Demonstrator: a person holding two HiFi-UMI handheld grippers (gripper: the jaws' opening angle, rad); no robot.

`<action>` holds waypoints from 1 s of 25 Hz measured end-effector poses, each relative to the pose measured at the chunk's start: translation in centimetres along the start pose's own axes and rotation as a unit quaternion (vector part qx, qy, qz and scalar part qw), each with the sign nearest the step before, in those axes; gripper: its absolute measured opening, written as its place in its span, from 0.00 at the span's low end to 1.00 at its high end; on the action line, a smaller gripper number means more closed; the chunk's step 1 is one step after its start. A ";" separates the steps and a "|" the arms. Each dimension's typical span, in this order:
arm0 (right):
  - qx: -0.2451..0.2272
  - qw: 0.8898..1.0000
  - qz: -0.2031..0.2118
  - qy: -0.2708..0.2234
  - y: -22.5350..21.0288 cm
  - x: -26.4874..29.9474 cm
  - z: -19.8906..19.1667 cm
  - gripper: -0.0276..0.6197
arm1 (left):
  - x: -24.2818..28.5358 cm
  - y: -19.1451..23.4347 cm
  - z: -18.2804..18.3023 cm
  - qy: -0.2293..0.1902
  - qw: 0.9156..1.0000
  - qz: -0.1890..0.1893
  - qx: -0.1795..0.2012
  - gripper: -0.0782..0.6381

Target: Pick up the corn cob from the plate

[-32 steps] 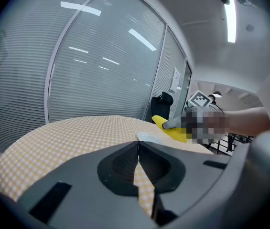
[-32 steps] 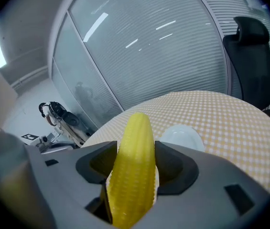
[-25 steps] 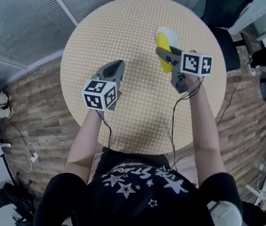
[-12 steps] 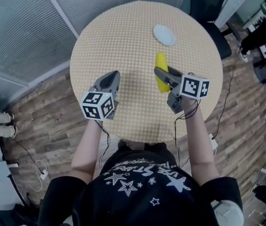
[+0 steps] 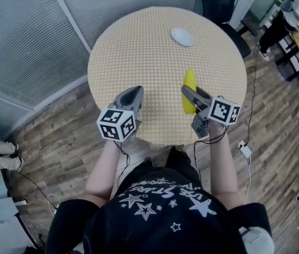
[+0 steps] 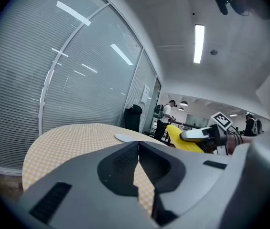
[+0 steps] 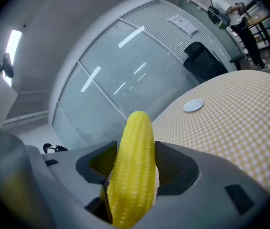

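- Corn cob [image 7: 134,168]: gripped between jaws of right tool [image 5: 189,94], held above near side of tabletop [image 5: 138,46], well apart from plate [image 5: 182,36].
- Plate: bare, far side of tabletop.
- Left tool [image 6: 137,146]: clenched, holding nothing.
- Status: pick-up judged complete; no step left.

Your corn cob [image 5: 190,88] is a plump yellow ear with neat rows of kernels; the jaws of your right gripper [image 7: 134,159] are clamped on its sides, and its rounded tip sticks out past them, pointing away from you; it is held above the near part of the checked table [image 5: 138,52]; the plate [image 5: 182,36], white and round, lies flat near the table's far edge, well apart from the cob.
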State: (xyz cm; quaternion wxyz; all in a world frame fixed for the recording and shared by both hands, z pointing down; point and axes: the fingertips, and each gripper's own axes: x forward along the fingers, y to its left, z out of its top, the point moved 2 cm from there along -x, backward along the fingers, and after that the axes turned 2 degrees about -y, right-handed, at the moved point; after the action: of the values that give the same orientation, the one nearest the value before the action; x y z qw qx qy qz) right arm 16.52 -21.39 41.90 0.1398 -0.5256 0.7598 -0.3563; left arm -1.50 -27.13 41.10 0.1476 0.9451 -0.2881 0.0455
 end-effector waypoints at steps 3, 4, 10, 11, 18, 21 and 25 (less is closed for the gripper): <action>0.009 1.000 -0.014 -0.016 1.4 -2.1 -2.0 0.43 | -1.5 -0.9 -0.7 0.005 1.000 -0.022 0.002 0.12; 0.010 1.000 -0.021 -0.020 1.7 -2.8 -2.5 0.43 | -1.7 -1.2 -0.8 0.006 1.000 -0.028 0.001 0.12; 0.013 0.998 -0.049 -0.034 2.6 -7.1 -4.5 0.43 | -2.4 -3.9 -1.0 0.008 0.998 -0.057 0.003 0.12; 0.013 0.998 -0.051 -0.038 2.6 -7.9 -4.6 0.43 | -2.4 -4.5 -1.0 0.007 0.998 -0.060 0.005 0.12; 0.016 0.998 -0.040 -0.055 2.8 -12.2 -5.1 0.43 | -3.5 -9.4 -1.3 0.006 0.998 -0.066 0.017 0.12; 0.008 0.998 -0.035 -0.051 3.8 -14.8 -6.0 0.43 | -5.2 -12.3 -1.8 0.005 0.998 -0.061 0.017 0.12; -0.001 0.999 -0.018 -0.048 5.4 -18.2 -7.2 0.43 | -7.6 -16.4 -2.3 -0.003 0.998 -0.060 0.020 0.12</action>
State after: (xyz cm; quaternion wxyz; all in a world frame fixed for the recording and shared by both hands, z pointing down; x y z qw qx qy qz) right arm 15.96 -1.17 40.31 0.1689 -0.5561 0.7429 -0.3321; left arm 1.35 -9.45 37.80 0.1302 0.9637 -0.2300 0.0390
